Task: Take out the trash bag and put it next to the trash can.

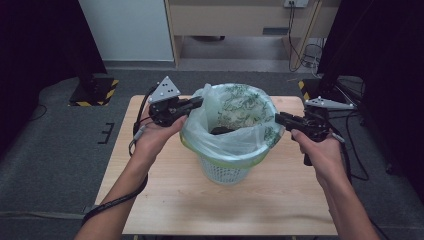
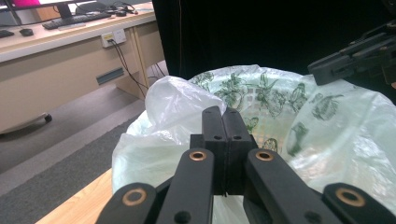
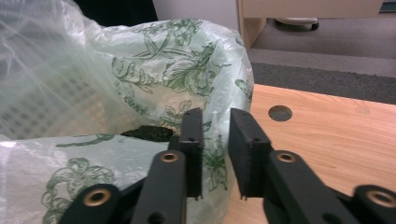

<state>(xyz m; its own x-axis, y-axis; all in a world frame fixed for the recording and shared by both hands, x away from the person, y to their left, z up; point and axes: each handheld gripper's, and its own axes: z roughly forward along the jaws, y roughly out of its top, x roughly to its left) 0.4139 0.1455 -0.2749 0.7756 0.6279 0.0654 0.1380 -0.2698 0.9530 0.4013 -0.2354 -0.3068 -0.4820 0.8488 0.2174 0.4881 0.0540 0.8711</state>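
A white mesh basket (image 1: 225, 172) stands mid-table, lined with a pale green bag (image 1: 240, 107) printed with flowers. Something dark (image 1: 222, 131) lies inside the bag (image 3: 177, 65), and it is dark and flat (image 3: 147, 133) in the right gripper view too. My left gripper (image 1: 200, 102) is at the bag's left rim, jaws pressed together (image 2: 223, 112); whether film is pinched between them I cannot tell. My right gripper (image 1: 277, 117) is at the right rim. Its jaws (image 3: 217, 114) stand a little apart, with the bag's edge just past the gap.
The wooden table (image 1: 225, 210) has a round hole (image 3: 280, 113) near its right rear. Beyond it are grey carpet, a pale desk (image 1: 240, 20) with cables, black curtains on both sides and striped stand bases (image 1: 92, 95). The right gripper (image 2: 350, 58) shows across the bag (image 2: 327, 135).
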